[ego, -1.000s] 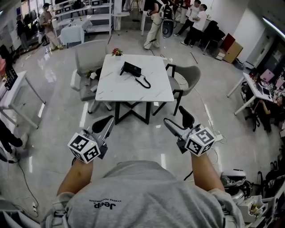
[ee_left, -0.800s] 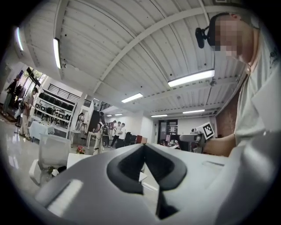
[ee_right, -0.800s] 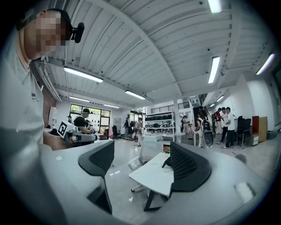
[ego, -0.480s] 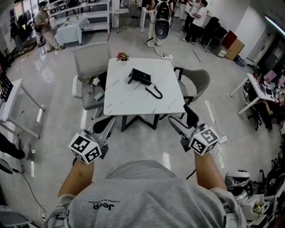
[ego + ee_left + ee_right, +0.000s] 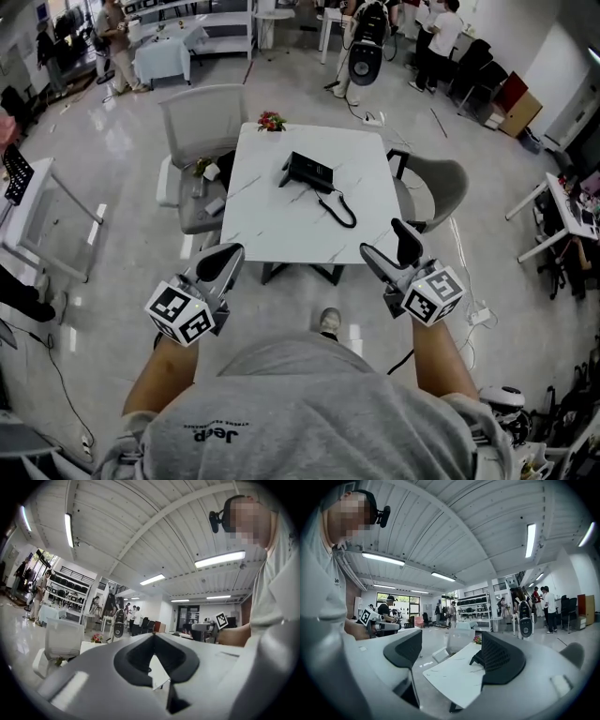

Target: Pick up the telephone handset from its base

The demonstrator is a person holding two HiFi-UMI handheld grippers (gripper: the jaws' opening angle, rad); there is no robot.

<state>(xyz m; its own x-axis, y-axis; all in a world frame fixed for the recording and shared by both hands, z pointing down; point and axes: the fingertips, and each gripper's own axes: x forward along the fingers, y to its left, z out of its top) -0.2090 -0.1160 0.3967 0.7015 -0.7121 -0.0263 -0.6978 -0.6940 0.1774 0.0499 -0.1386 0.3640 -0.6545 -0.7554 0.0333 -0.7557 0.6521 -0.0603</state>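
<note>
Compared with one second ago, I see the worktop (image 5: 281,230) much nearer; its near edge is now just beyond both tools. The telephone (image 5: 309,172) lies untouched on the far half of the worktop, and its cord (image 5: 341,210) curls toward the near edge. My left hand-held gripper (image 5: 223,261) has its jaws together and holds nothing. The right hand-held gripper (image 5: 386,246) keeps its jaws wide apart, also empty.
</note>
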